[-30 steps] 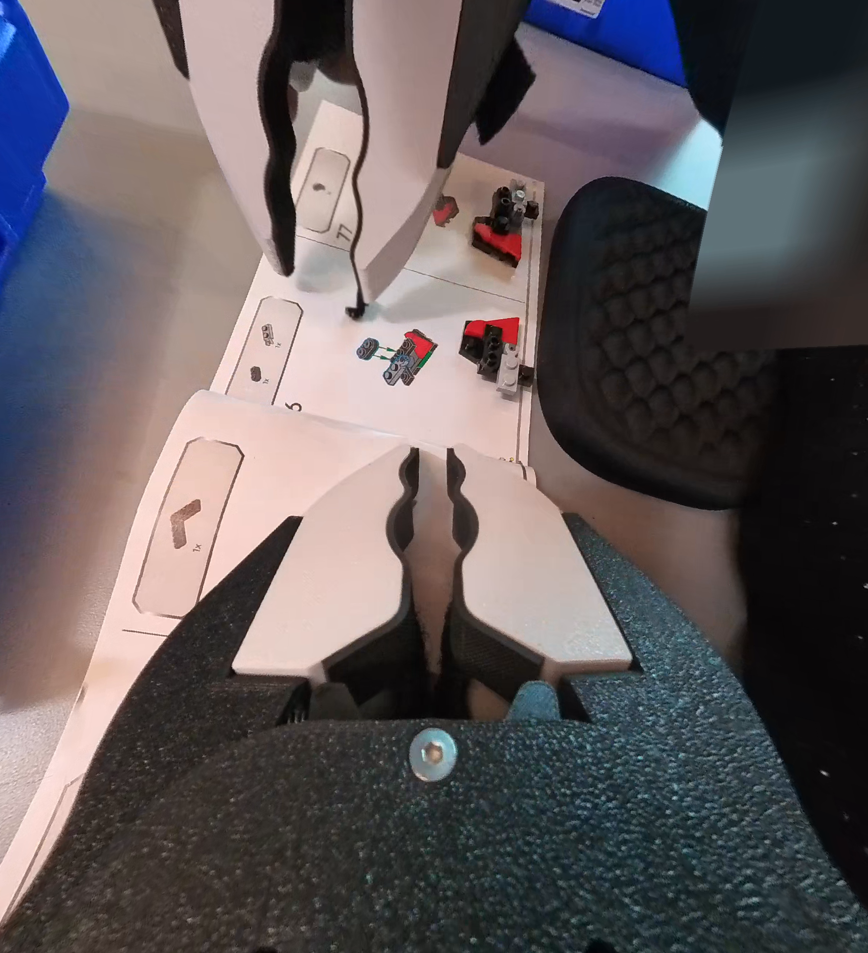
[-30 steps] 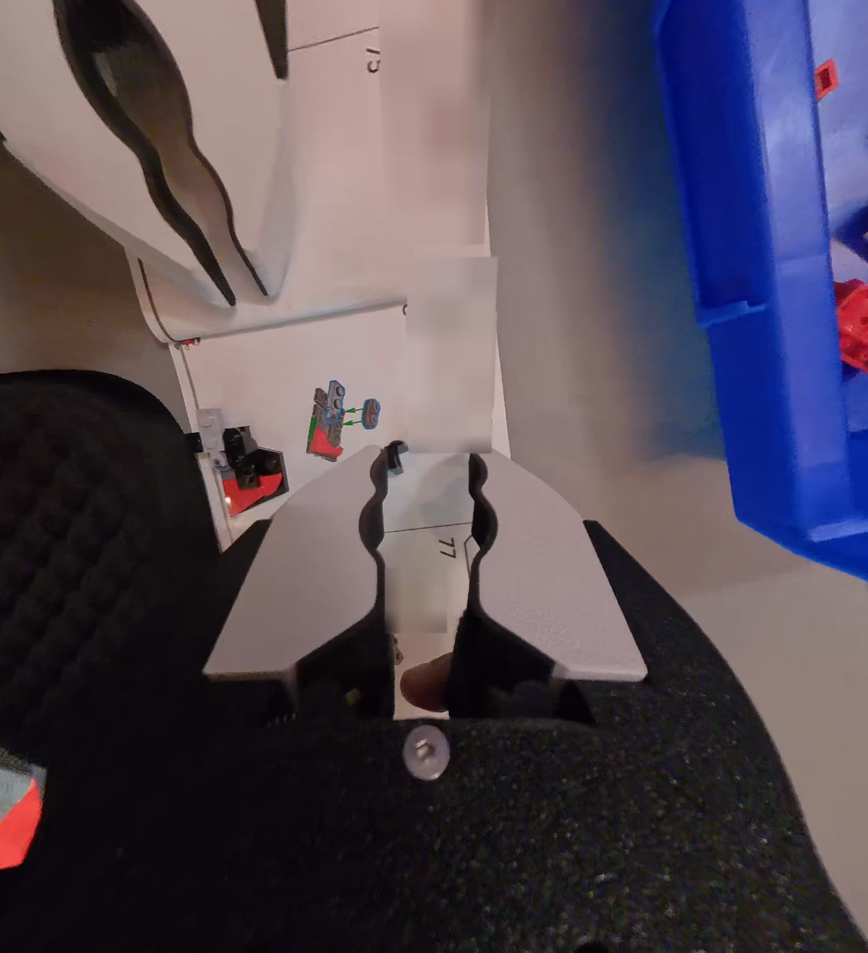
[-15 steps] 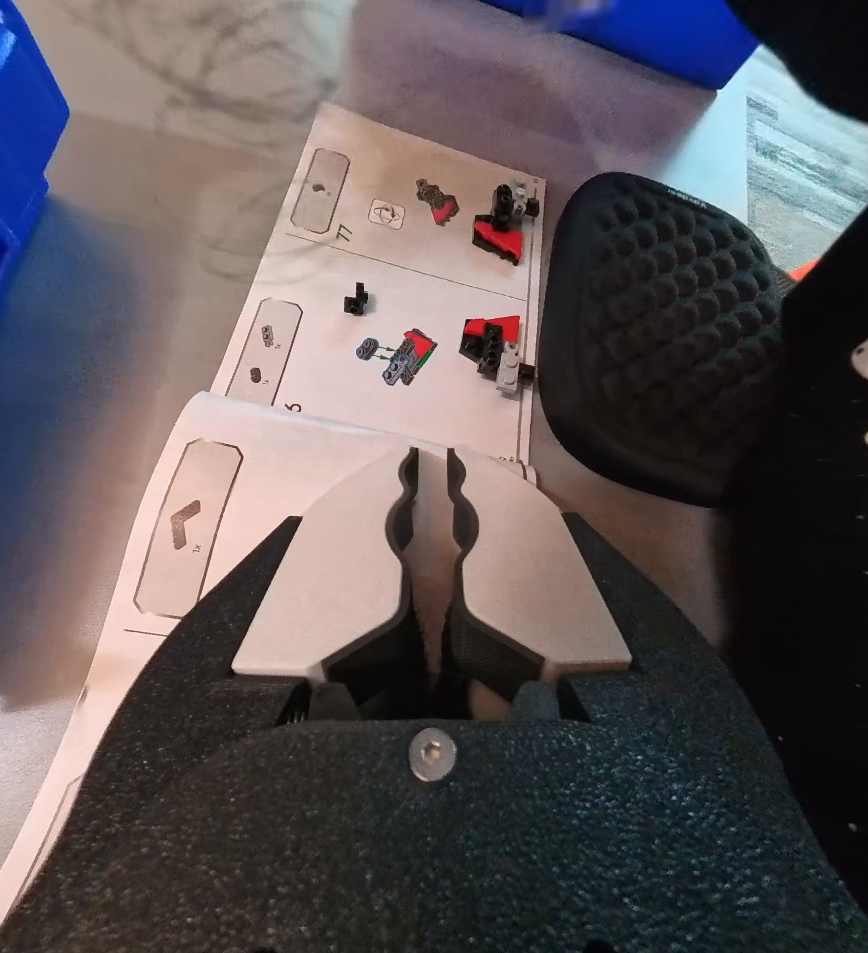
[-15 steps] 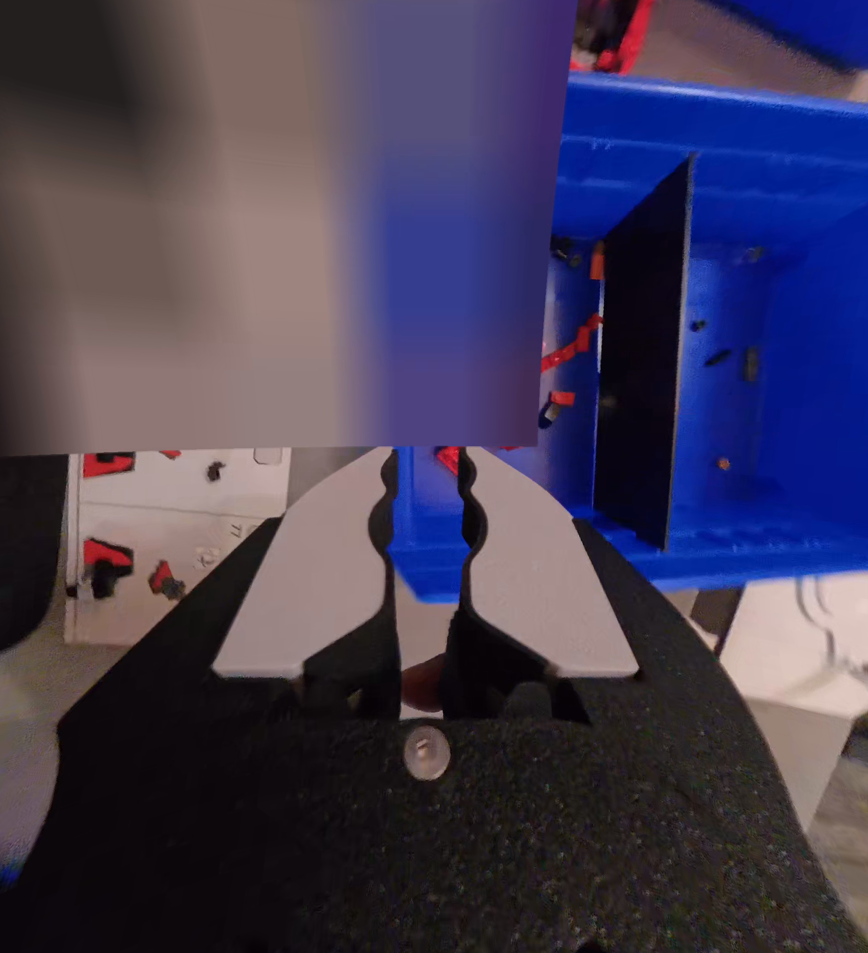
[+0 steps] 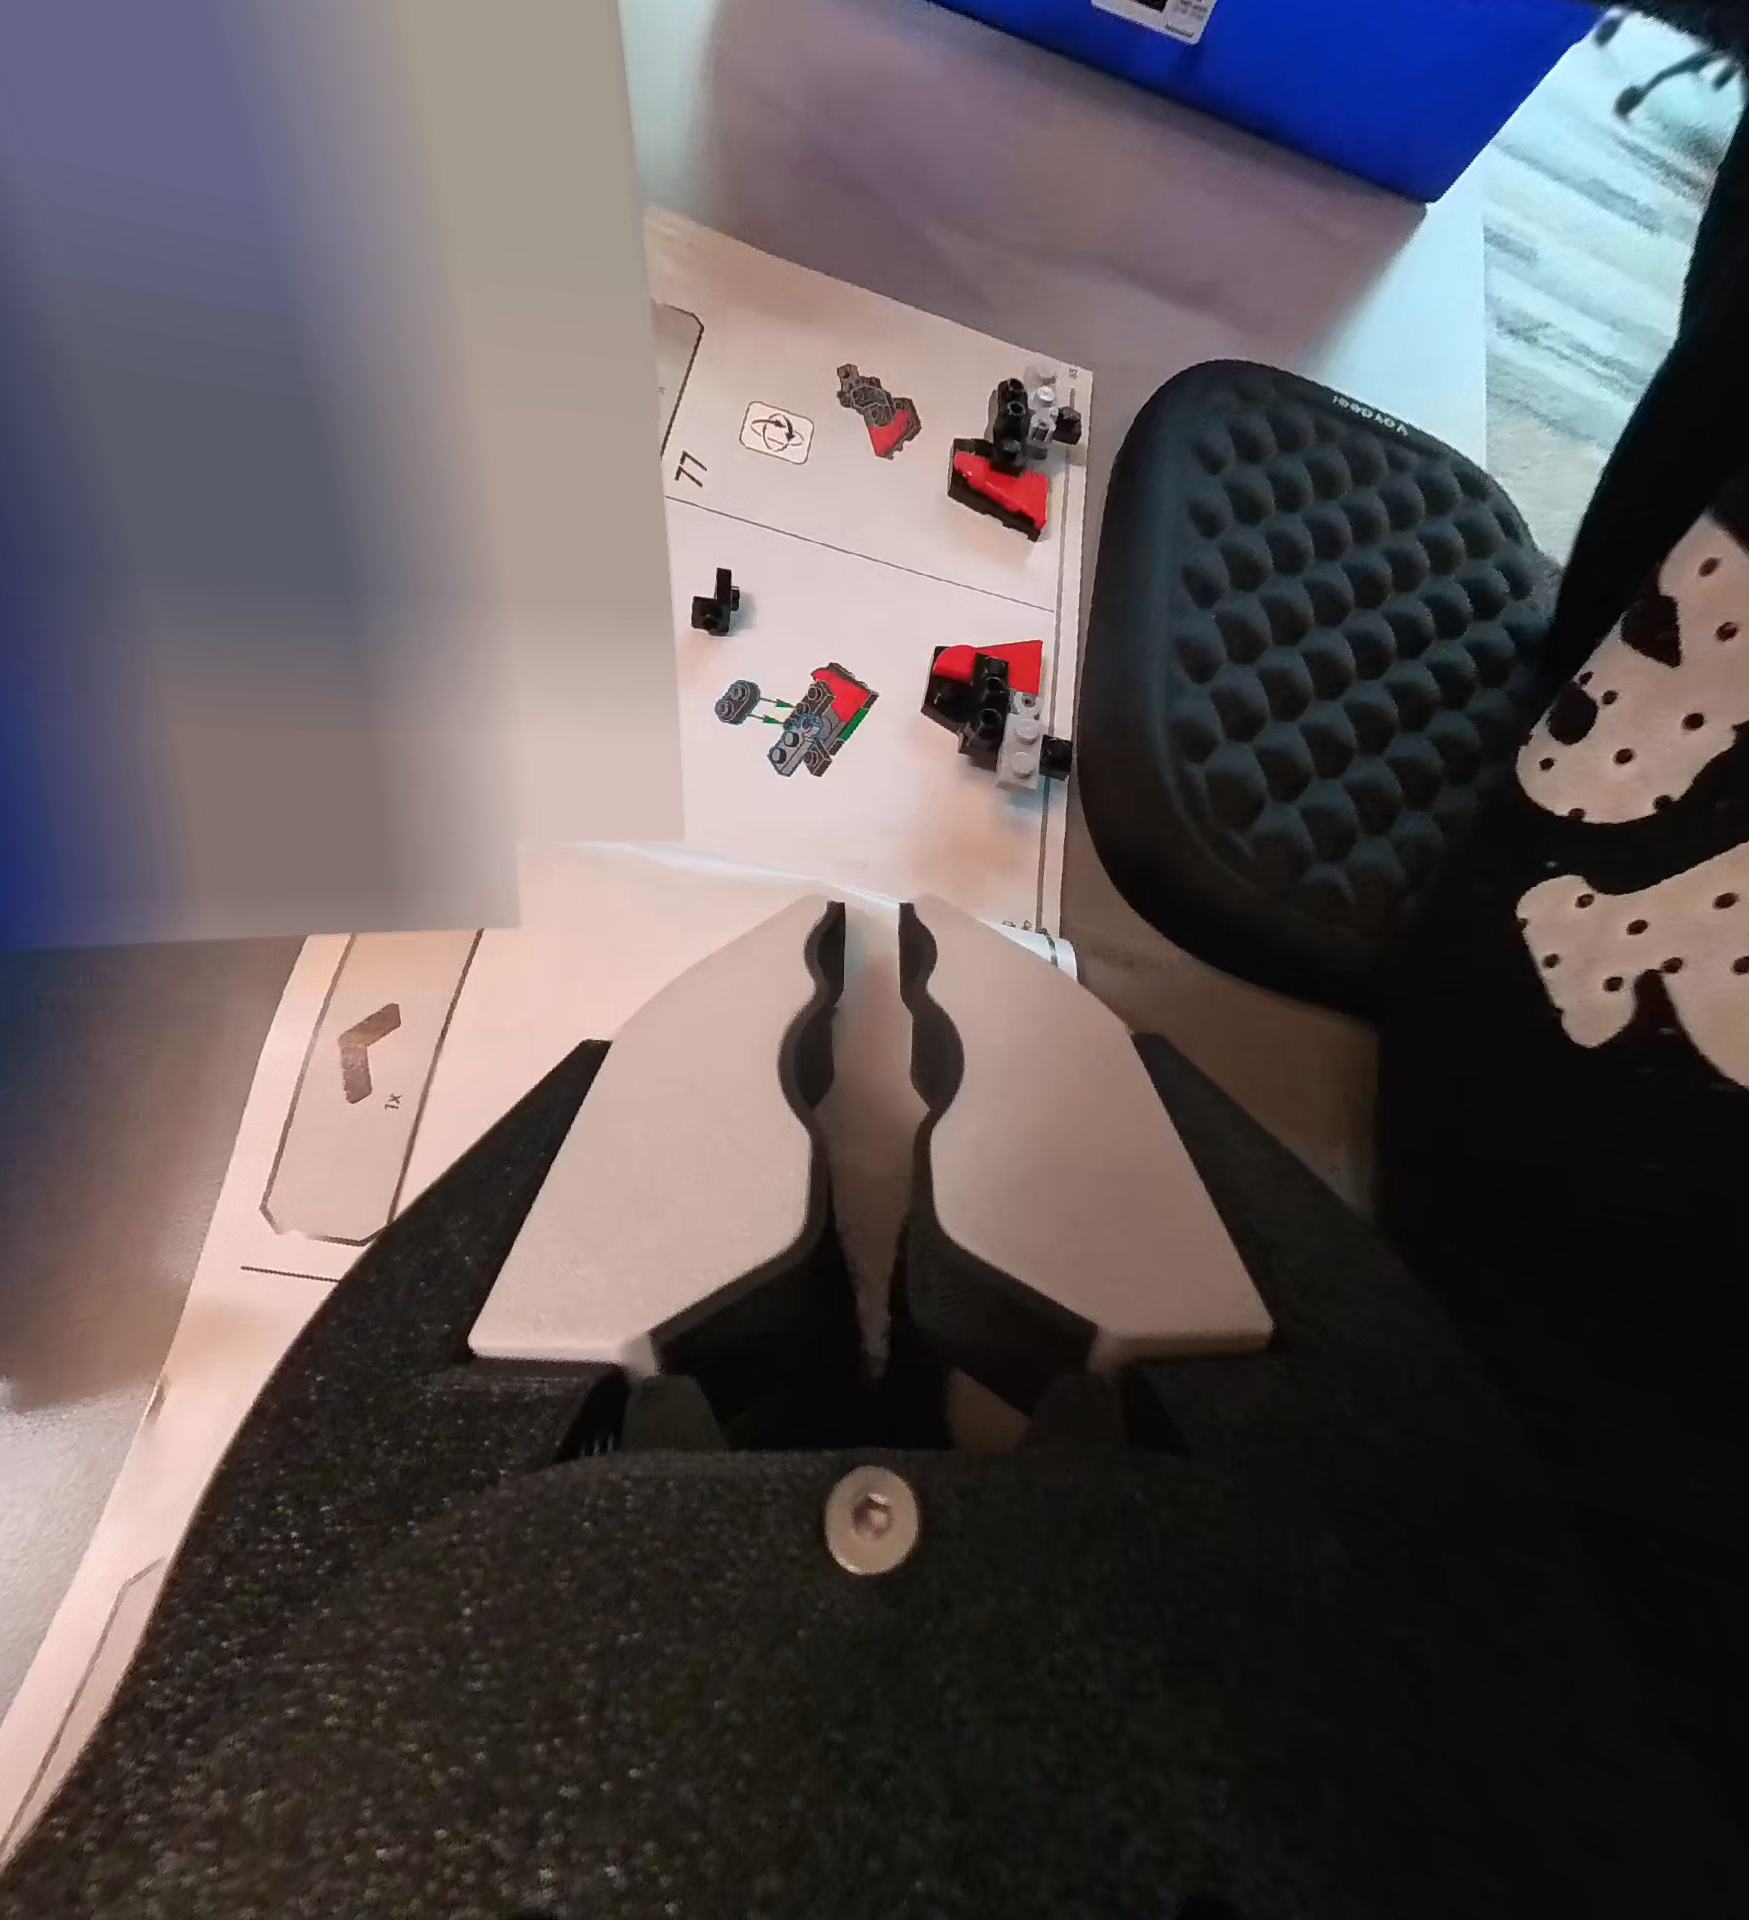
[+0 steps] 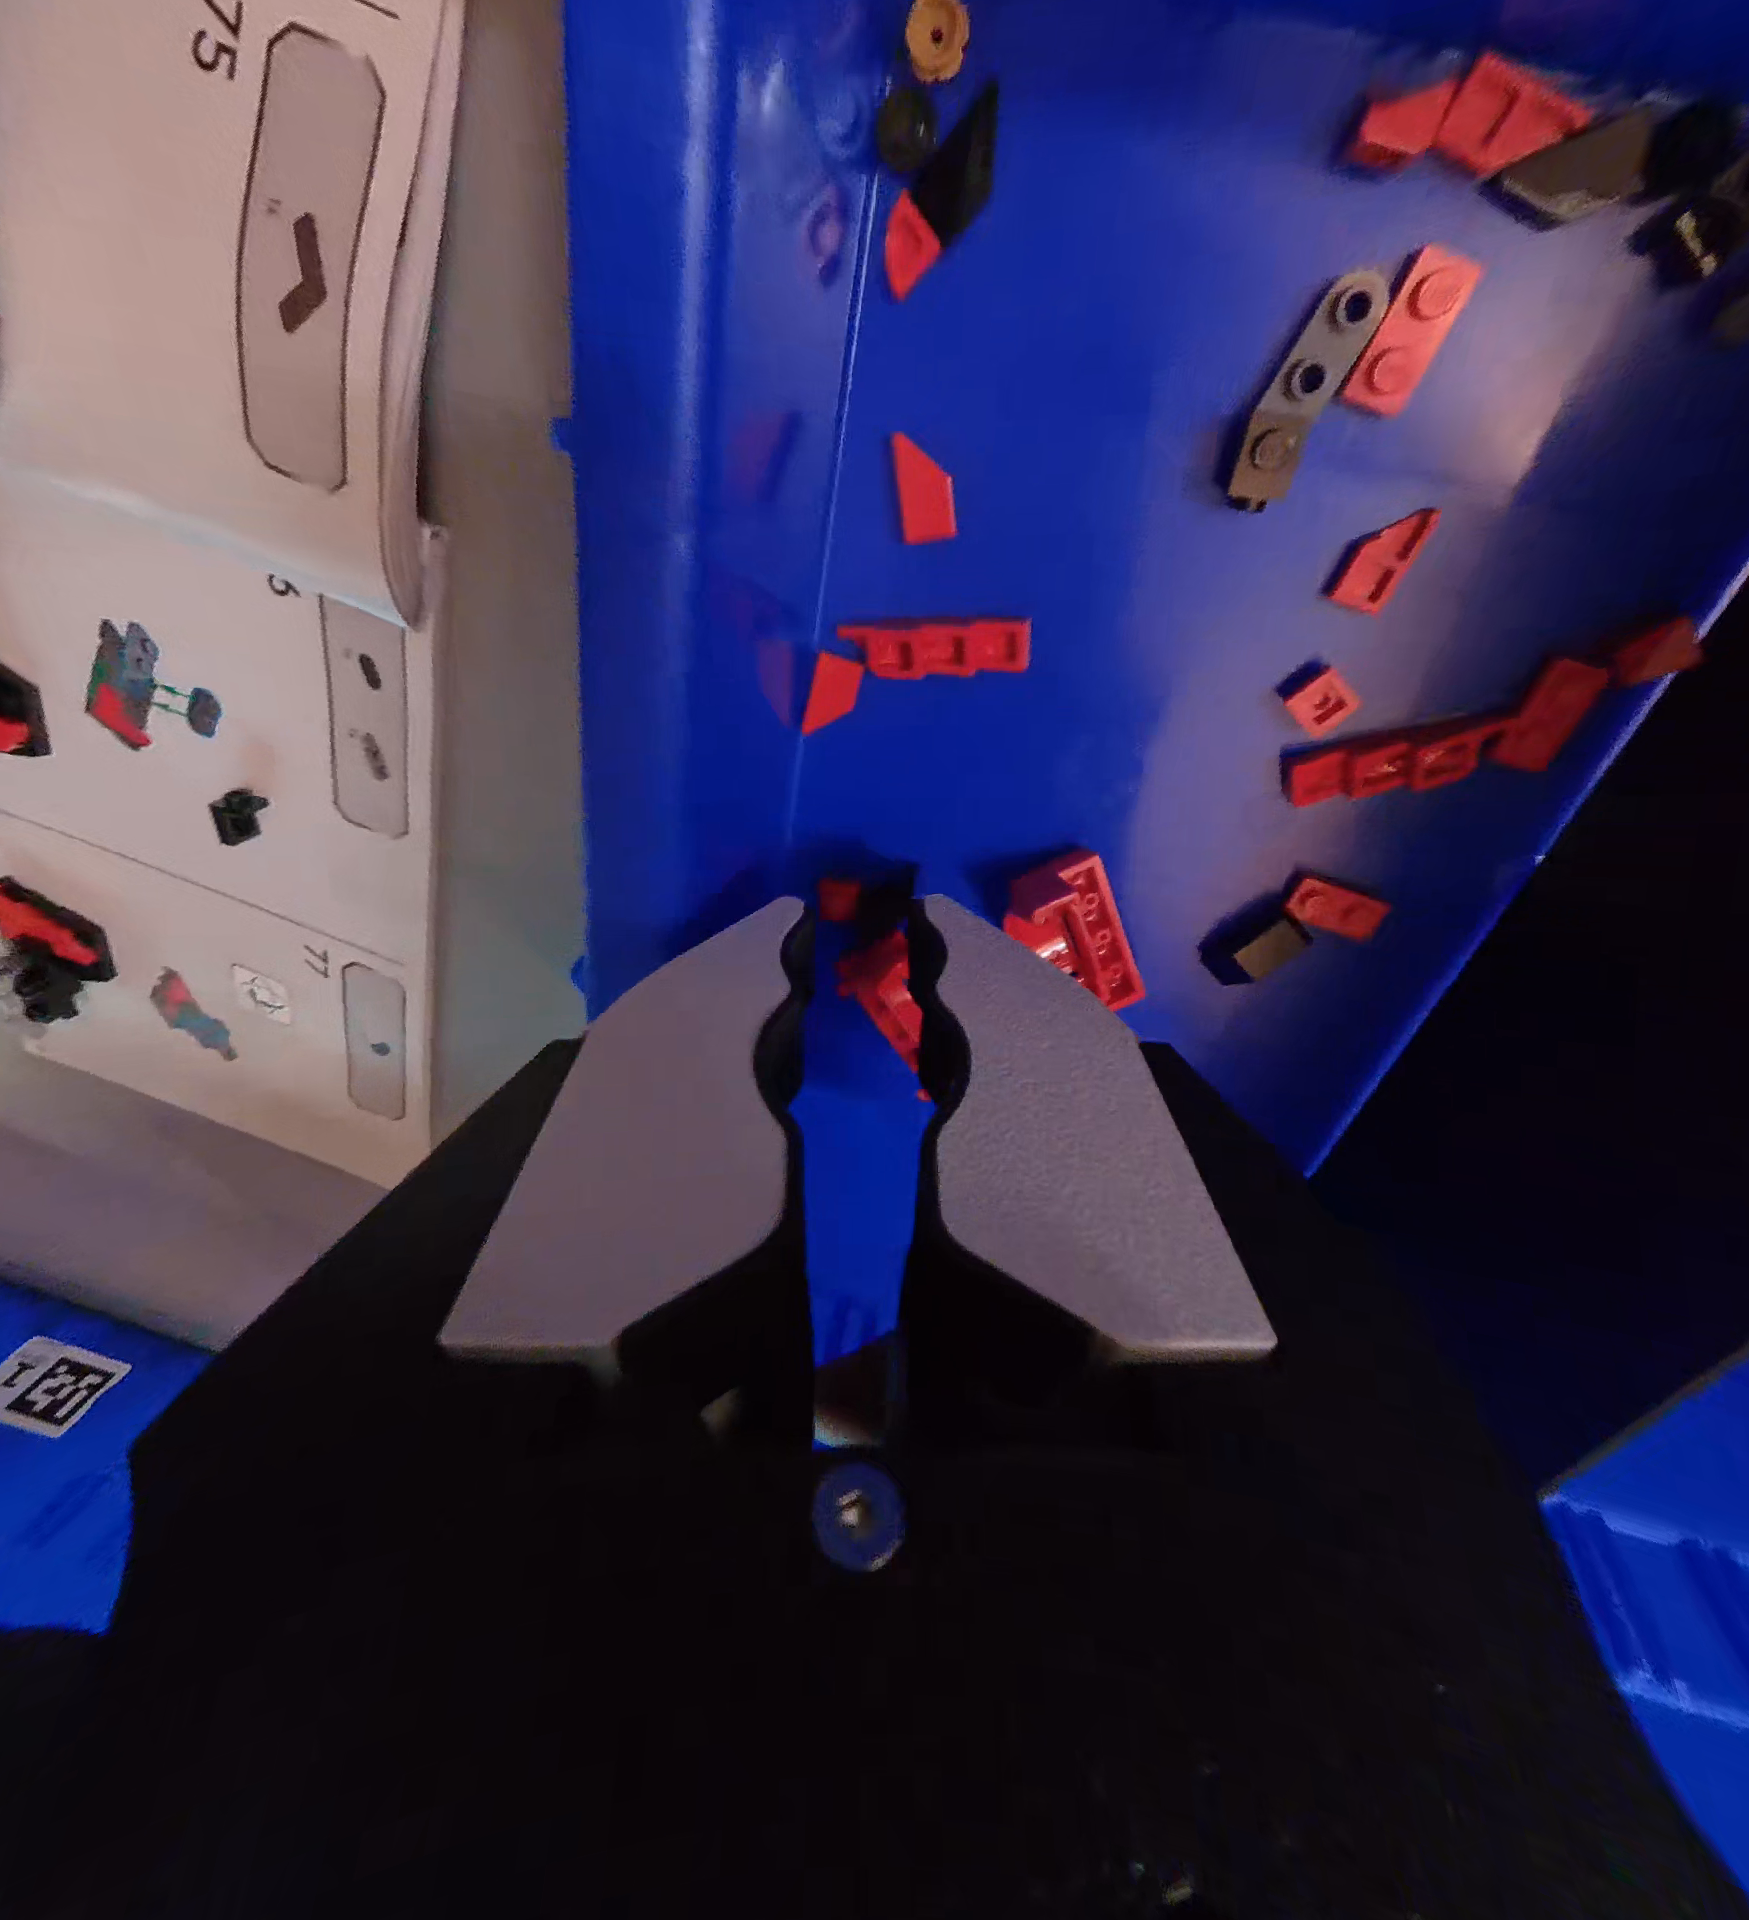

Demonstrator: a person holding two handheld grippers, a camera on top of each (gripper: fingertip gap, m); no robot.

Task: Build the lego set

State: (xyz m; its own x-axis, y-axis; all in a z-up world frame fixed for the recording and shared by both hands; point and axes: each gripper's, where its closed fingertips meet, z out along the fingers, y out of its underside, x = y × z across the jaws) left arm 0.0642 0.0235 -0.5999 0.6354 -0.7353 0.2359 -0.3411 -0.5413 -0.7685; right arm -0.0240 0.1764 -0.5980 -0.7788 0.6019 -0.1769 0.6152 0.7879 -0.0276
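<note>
The open instruction booklet lies on the table, with a small black piece loose on its page. Two small red, black and grey assemblies sit at the page's right edge. My left gripper is shut and empty, low over the booklet's near page. My right gripper is slightly open inside a blue bin. It sits over red bricks among several loose red, black and grey pieces. A red piece shows in its gap. The booklet and the black piece lie to its left.
A black padded wrist rest lies right of the booklet, with a person's black and white garment beyond it. A blue bin stands behind the booklet. More blue bins are at the lower left and lower right. Across from one pair of fingers to the other is roughly 20 cm.
My right gripper let go of the small black piece on the page, then swung away from the booklet into the blue bin. My left gripper has not moved.
</note>
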